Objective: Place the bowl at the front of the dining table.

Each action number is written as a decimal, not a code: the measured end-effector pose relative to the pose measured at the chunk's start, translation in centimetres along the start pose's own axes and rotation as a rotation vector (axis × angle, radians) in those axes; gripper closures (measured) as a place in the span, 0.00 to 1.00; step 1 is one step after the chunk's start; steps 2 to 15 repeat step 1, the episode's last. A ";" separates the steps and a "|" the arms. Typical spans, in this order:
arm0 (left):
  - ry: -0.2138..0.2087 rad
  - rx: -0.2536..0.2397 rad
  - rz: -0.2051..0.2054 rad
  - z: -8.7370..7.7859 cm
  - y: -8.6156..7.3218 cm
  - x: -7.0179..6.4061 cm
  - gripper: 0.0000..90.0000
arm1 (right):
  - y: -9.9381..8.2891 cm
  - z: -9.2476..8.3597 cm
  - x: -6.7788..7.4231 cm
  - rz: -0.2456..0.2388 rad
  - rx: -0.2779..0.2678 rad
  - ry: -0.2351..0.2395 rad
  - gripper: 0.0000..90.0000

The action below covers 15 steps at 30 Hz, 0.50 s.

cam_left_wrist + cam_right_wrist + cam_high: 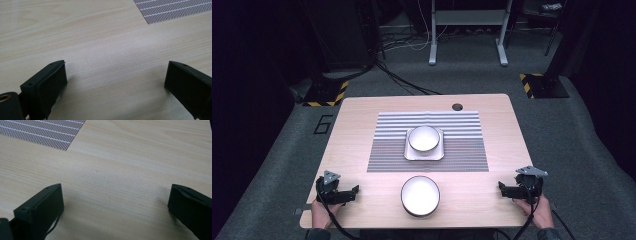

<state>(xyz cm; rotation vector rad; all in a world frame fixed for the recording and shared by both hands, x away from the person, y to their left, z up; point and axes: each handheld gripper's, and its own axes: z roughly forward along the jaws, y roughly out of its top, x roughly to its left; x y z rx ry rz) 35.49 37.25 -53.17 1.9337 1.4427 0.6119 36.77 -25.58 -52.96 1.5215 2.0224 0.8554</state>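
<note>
Both grippers rest at the table's (362, 107) near corners, jaws spread wide and holding nothing: left gripper (354, 190), right gripper (502, 187). This likely leaves the centre free for approach. The near bowl (420, 195) sits between them at the front edge; a second bowl (424, 138) stands on a tray (409, 153) on the striped mat (462, 135).

A pale wooden table (362, 130) carries a striped mat (462, 145) and a white bowl (420, 195).
</note>
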 end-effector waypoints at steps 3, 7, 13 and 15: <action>0.000 0.000 0.000 0.0 0.0 0.0 0.04 | 0.0 0.0 0.0 0.002 0.000 -0.001 0.00; 0.000 0.000 0.000 0.0 0.0 0.0 0.04 | 0.0 0.0 0.0 0.002 0.000 -0.001 0.00; 0.000 0.000 0.000 0.0 0.0 0.0 0.04 | 0.0 0.0 0.0 0.002 0.000 -0.001 0.00; 0.000 0.000 0.000 0.0 0.0 0.0 0.04 | 0.0 0.0 0.0 0.002 0.000 -0.001 0.00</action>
